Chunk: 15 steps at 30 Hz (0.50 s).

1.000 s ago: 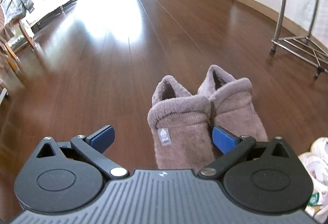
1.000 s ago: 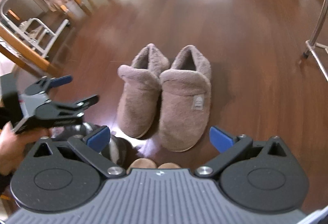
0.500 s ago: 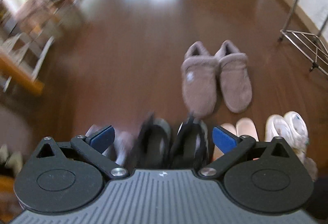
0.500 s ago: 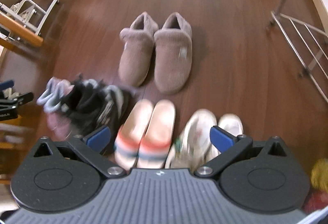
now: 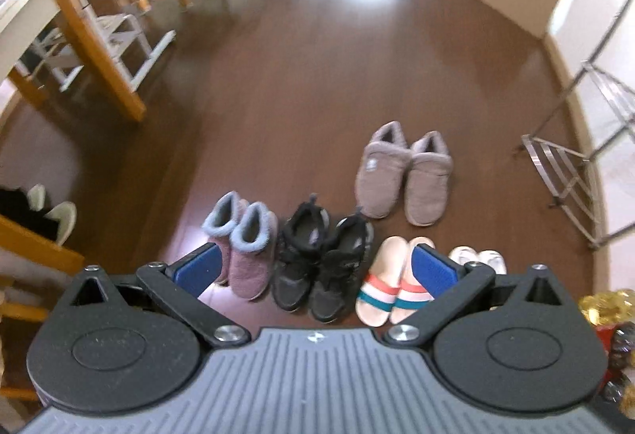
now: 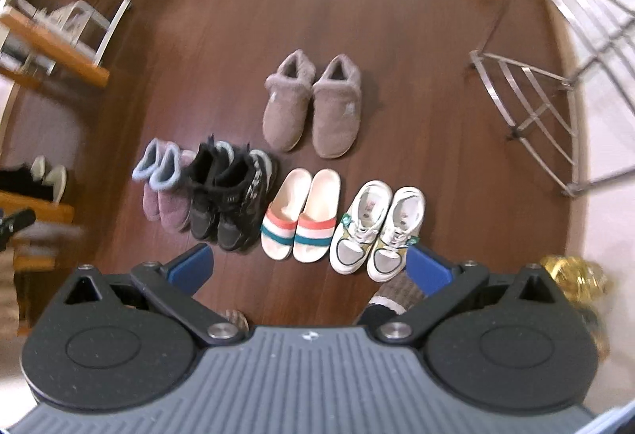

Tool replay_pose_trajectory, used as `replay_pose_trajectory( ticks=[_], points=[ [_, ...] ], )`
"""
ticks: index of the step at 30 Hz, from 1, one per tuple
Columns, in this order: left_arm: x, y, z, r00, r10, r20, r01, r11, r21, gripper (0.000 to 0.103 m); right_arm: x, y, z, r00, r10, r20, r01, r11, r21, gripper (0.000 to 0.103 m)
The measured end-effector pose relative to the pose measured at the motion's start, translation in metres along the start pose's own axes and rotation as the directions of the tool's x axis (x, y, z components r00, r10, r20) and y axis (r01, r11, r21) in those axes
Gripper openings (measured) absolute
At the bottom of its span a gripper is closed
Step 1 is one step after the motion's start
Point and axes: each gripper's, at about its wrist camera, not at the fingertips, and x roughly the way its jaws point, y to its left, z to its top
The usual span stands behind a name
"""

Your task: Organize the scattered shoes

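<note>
Shoes stand in pairs on the dark wood floor. A row holds pink boots with blue cuffs (image 6: pixel 162 188), black sneakers (image 6: pixel 226 204), striped slides (image 6: pixel 299 214) and white sneakers (image 6: pixel 377 227). Behind the row sits a pair of fuzzy taupe slippers (image 6: pixel 313 104). The left wrist view shows the same slippers (image 5: pixel 403 174), boots (image 5: pixel 244 243), black sneakers (image 5: pixel 321 259) and slides (image 5: pixel 391 283). My left gripper (image 5: pixel 315 269) and right gripper (image 6: pixel 307 267) both hang high above the row, open and holding nothing.
A metal rack (image 6: pixel 547 85) stands at the right by the wall. A wooden table leg (image 5: pixel 99 53) and white chair frames are at the left. A gold ornament (image 6: pixel 575 275) lies near right. A socked foot (image 6: pixel 393 295) shows below the right gripper.
Both grippers have risen and drawn back from the taupe slippers, so the whole row of paired shoes now shows. The slippers stay side by side on the floor.
</note>
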Motion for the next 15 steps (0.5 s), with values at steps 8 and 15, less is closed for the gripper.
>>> replay_pose_trajectory(
  ticks=[8, 15],
  points=[
    [-0.068, 0.067, -0.013, 0.997, -0.072, 0.023, 0.067, 0.980, 0.185, 0.102, -0.053, 0.077, -0.072, 0.993, -0.078, 0.088, 0.060, 0.981, 0.185, 0.103],
    [-0.091, 0.102, -0.034, 0.995, -0.103, -0.008, 0.103, 0.988, 0.115, 0.102, -0.080, 0.137, -0.097, 0.989, -0.099, 0.114, 0.080, 0.984, 0.157, 0.103]
  ],
)
